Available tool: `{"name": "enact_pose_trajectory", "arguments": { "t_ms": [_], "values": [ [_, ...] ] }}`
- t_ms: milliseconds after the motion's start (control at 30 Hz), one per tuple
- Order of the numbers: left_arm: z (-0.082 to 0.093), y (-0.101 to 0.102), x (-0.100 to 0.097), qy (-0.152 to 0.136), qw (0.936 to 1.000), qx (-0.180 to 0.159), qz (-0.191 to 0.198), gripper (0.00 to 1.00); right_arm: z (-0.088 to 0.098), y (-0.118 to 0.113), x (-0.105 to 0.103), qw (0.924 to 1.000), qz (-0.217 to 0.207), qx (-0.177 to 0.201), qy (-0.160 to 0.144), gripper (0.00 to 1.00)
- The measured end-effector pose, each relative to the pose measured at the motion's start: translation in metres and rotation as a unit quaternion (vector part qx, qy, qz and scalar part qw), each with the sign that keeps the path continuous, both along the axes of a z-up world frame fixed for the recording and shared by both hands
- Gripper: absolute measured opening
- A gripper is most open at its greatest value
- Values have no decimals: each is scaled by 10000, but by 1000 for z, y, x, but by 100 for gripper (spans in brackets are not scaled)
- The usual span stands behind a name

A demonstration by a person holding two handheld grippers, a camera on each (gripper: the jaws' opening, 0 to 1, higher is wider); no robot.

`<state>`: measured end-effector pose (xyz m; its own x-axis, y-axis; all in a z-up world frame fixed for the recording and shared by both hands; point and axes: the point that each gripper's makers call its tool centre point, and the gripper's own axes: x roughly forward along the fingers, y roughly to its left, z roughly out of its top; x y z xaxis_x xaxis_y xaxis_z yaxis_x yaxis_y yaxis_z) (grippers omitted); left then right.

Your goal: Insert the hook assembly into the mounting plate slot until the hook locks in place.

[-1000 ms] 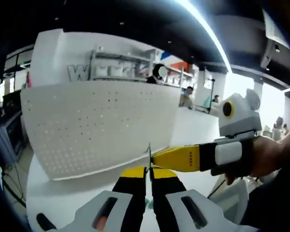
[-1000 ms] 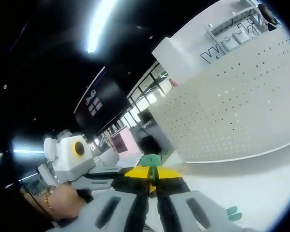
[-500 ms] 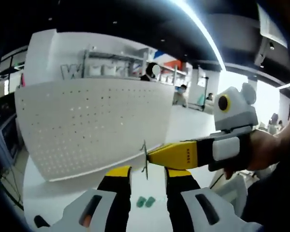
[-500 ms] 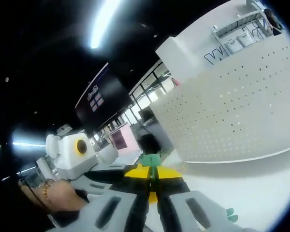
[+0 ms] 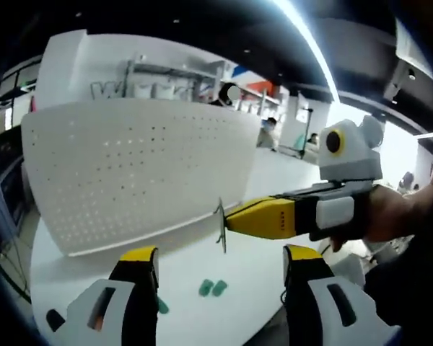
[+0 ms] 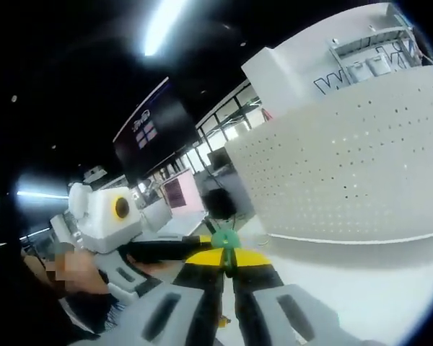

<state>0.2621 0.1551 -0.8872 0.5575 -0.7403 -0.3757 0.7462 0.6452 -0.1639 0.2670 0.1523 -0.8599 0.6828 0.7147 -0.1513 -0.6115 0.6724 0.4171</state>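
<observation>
- In the left gripper view, the left gripper [image 5: 220, 263] at the bottom has its jaws spread wide, released; a second ago they were pinched together.
- Between them, small green pieces [image 5: 212, 288] lie on the white table [image 5: 245, 277].
- Mid-frame, the right gripper [image 5: 225, 220] enters from the right, clenched on the thin metal hook [image 5: 221, 225].
- The right gripper view shows the right gripper [image 6: 227, 259] gripping the hook's green end [image 6: 224, 239].
- Behind, the white perforated plate [image 5: 130, 173] stands upright on the table.
</observation>
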Motion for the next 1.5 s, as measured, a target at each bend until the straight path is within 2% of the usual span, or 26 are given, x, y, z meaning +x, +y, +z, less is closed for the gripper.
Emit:
{"name": "enact_pose_trajectory", "arguments": {
  "t_ms": [433,567,700,1100,1233,1500],
  "values": [
    [-1,3,-5,1,9999,-87,-72,88,-3,-2,5,9997,-16,-222,-131,1],
    [-1,4,-7,-2,9999,-100,-96,96,-3,-4,7,9996,-104,-219,-110,1],
    [-1,8,-8,68,9997,-254,-10,100,-2,-3,11,9994,-129,-288,-163,1],
    [4,14,-3,108,9992,-381,94,100,-6,-6,27,9984,-308,-404,-259,1],
    [7,19,1,52,9990,-390,231,100,-3,-7,33,9984,-374,-321,-282,1],
    [5,24,0,94,9987,-380,312,100,3,-20,55,9949,-777,-387,-522,1]
  ]
}}
